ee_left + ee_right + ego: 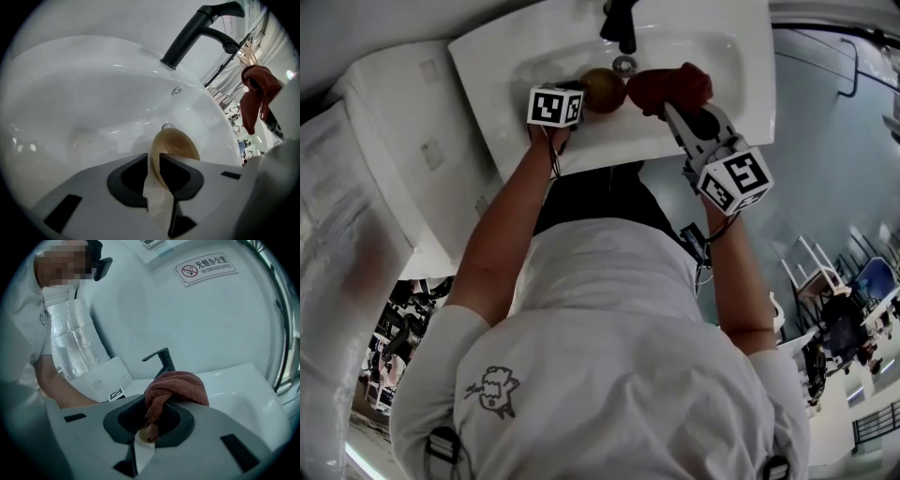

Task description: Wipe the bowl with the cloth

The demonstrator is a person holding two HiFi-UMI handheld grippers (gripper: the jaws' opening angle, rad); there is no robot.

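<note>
A tan bowl (604, 90) stands on edge in the white sink (712, 56), close to the drain (624, 65). My left gripper (154, 161) is shut on the bowl (176, 145), its rim pinched between the two dark pads. In the head view the marker cube hides most of that left gripper (581, 94). A dark red cloth (670, 86) hangs bunched over the basin just right of the bowl, with my right gripper (670, 111) shut on it. In the right gripper view the cloth (176, 387) spills out over the right gripper (152, 420).
A black faucet (621, 23) rises at the sink's back edge, right above the bowl and cloth. A white unit (394, 122) stands to the sink's left. The person's body fills the lower head view. A no-smoking sign (206, 267) is on the wall.
</note>
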